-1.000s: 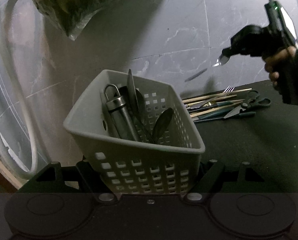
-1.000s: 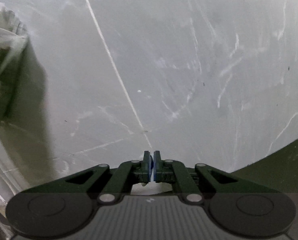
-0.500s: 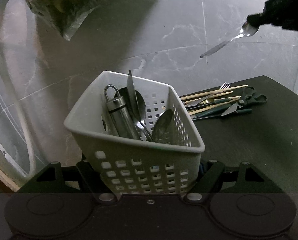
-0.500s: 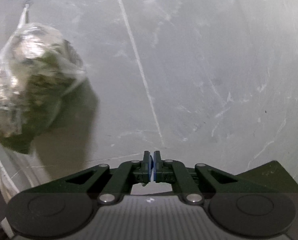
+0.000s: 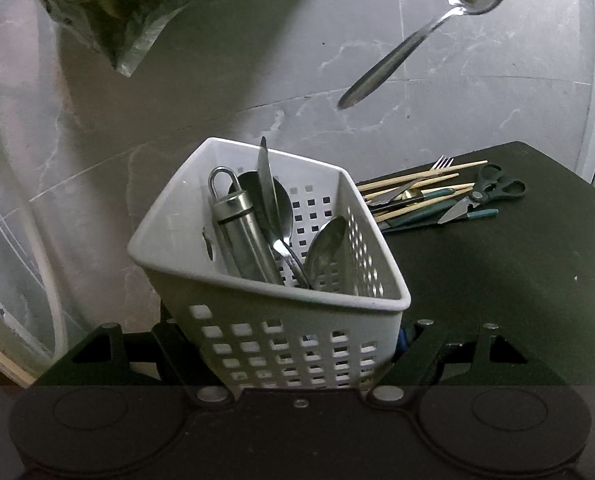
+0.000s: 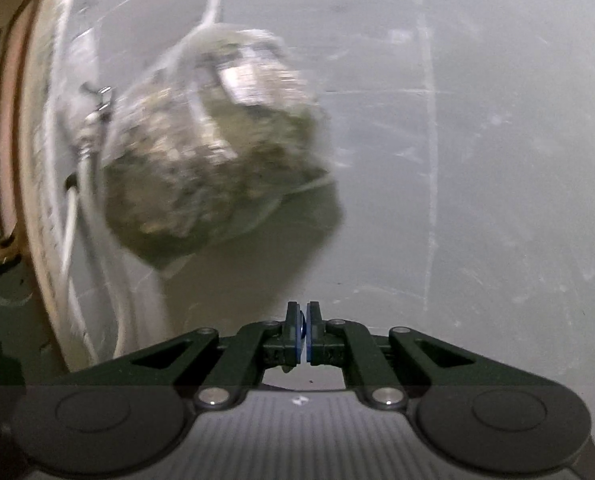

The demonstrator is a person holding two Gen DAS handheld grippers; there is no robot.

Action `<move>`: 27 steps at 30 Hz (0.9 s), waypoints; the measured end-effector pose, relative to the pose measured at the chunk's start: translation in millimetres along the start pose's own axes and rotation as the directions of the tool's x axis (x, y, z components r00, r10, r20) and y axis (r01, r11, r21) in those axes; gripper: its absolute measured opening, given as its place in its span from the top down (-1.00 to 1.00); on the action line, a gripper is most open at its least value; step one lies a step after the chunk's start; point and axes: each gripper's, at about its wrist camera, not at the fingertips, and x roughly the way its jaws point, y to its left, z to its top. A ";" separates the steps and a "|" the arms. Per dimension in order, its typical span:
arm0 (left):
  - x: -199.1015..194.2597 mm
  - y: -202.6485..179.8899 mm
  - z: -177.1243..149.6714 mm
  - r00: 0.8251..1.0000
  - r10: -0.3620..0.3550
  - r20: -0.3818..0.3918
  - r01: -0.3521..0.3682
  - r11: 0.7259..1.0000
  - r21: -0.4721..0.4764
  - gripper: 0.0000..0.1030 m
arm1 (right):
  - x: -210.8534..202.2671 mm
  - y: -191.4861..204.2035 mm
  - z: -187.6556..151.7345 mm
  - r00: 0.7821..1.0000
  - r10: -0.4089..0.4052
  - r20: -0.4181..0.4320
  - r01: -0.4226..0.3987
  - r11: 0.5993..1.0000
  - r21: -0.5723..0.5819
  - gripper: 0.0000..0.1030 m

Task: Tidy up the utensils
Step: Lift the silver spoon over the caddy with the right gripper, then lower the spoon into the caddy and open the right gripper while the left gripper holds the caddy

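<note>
My left gripper (image 5: 293, 338) is shut on the lower wall of a white perforated basket (image 5: 257, 352), one finger on each side. The basket holds a steel cylinder with a loop (image 5: 241, 232), a knife blade (image 5: 267, 184) and spoons (image 5: 329, 248). Above and to the right, a steel spoon (image 5: 393, 56) hangs handle-down over the basket's far side, and my right gripper (image 6: 302, 328) is shut on its bowl. In the right wrist view the jaws are pressed together and the spoon is hidden. Loose chopsticks (image 5: 417, 176), a fork and scissors (image 5: 493, 190) lie on the black table (image 5: 497, 300).
A clear plastic bag of greenish stuff (image 6: 209, 152) hangs on the grey marble wall, upper left of the basket (image 5: 137, 4). A white hose (image 5: 37, 240) curves down the wall at the left. Teal-handled utensils (image 5: 421, 210) lie among the chopsticks.
The right gripper has risen and moved left with the spoon, which now hangs closer above the basket. Its view has swung left onto the hanging bag. The basket has stayed put.
</note>
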 end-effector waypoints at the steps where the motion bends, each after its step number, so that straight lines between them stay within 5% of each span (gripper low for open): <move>1: 0.1 1.1 -1.1 1.000 -0.003 -0.001 0.003 1.000 -0.003 -0.54 | -0.1 5.0 -0.6 1.000 0.010 -0.005 -0.010 1.000 -0.015 0.95; 27: -5.7 20.0 -20.8 0.995 -0.082 0.064 0.082 0.997 0.001 -0.51 | 6.6 81.0 -17.6 0.983 0.126 -0.136 -0.166 0.927 -0.336 0.95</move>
